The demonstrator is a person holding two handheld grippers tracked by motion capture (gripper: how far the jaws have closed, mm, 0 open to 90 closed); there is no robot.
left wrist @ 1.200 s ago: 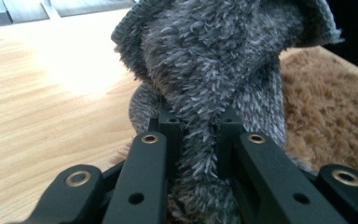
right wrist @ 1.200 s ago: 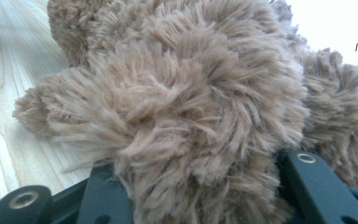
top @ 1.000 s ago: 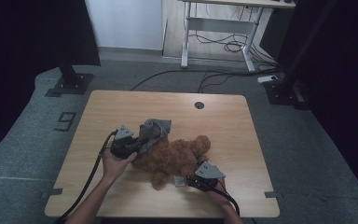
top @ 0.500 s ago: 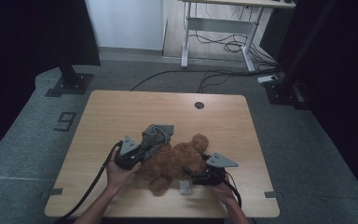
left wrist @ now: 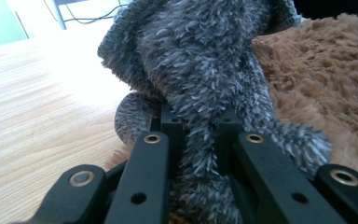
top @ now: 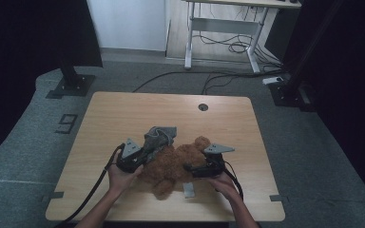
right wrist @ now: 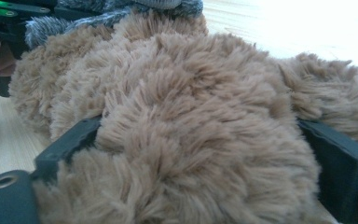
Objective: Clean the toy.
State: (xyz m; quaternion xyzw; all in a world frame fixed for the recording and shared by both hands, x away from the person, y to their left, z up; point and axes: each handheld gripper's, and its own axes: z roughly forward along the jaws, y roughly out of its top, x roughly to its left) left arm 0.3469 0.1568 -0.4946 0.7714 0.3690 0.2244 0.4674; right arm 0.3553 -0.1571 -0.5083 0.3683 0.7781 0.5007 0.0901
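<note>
One brown plush toy (top: pixel 173 164) and one grey garment (top: pixel 159 137) lie on the counter (top: pixel 123 114). The left gripper (left wrist: pixel 200 135) has its fingers clamped on the garment. The right gripper (right wrist: pixel 205 154) has fingers that have just been opening (the plush sits between them).

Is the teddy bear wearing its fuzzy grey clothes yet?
Not yet. The grey garment is bunched at the top of the brown teddy, covering little of it. The left gripper pinches the grey fabric. The right gripper, jaws just opened wide, sits around the teddy's body. Pulling it on is still left.

The bear (top: pixel 173 164) and grey cloth (top: pixel 159 137) blocked the table's (top: pixel 123 114) near middle; its far half and both side edges lay open.
</note>
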